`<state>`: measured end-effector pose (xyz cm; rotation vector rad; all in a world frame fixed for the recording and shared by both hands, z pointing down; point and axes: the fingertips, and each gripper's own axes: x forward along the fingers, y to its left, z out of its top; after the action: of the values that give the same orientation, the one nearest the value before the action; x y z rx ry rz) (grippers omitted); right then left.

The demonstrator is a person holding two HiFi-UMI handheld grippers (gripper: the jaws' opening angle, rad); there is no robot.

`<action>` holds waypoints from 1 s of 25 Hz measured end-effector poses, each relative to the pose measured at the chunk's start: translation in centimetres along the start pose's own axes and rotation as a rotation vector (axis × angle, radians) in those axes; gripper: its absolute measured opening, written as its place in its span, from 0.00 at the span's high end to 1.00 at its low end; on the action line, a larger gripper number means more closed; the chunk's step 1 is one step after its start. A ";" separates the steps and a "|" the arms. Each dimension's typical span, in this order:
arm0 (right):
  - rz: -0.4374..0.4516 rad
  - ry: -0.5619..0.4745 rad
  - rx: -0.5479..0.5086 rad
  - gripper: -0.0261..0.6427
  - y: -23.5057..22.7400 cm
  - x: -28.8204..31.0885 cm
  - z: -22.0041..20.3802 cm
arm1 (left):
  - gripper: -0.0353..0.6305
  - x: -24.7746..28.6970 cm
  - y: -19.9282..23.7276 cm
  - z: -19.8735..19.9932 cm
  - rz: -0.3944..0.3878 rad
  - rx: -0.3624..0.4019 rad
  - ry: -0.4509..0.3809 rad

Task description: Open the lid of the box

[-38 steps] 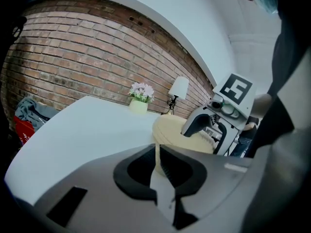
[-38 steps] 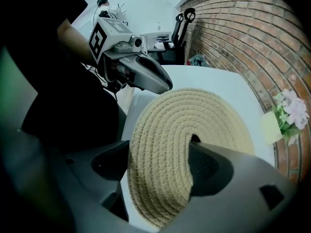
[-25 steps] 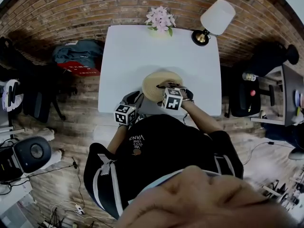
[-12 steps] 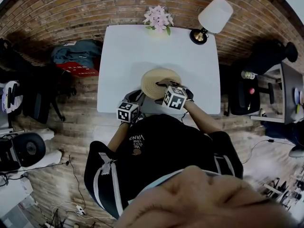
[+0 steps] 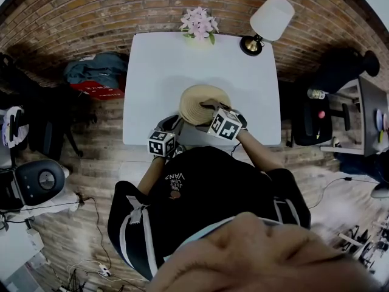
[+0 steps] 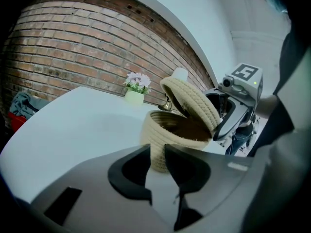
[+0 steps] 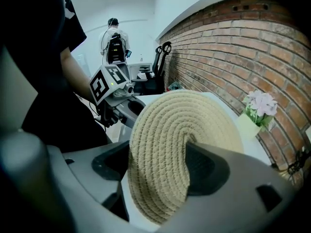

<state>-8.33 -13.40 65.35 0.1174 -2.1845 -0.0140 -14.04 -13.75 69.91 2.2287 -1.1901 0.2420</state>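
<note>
A round woven box (image 6: pixel 167 136) stands on the white table (image 5: pixel 158 72) near its front edge. Its woven lid (image 6: pixel 191 102) is tilted up on edge over the box's right side, so the dark inside shows. My right gripper (image 7: pixel 158 149) is shut on the lid (image 7: pixel 170 144), one finger on each face of the rim. In the head view the lid (image 5: pixel 197 101) covers the box, with the right gripper (image 5: pixel 211 110) at its near right. My left gripper (image 6: pixel 157 161) is shut and holds nothing, a short way from the box's near left side.
A small pot of pink flowers (image 5: pixel 197 23) and a table lamp (image 5: pixel 267 18) stand at the table's far edge. A brick wall (image 5: pixel 91 5) runs behind the table. Chairs and bags (image 5: pixel 97 75) sit on the floor to the left.
The right gripper has shifted slightly to the right with the lid in it. The left gripper has barely moved.
</note>
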 end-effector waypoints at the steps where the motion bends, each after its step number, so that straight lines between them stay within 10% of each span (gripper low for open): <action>1: -0.005 -0.009 0.008 0.46 -0.1 -0.2 0.0 | 0.82 0.0 0.0 0.0 0.003 -0.002 0.002; 25: -0.105 -0.334 0.243 0.46 -2.6 -5.7 1.0 | 0.82 -2.2 0.5 2.9 0.148 -0.061 -0.099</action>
<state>-5.61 -15.51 59.99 0.3912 -2.5044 0.1853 -16.02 -14.08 66.84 2.1242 -1.3992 0.1531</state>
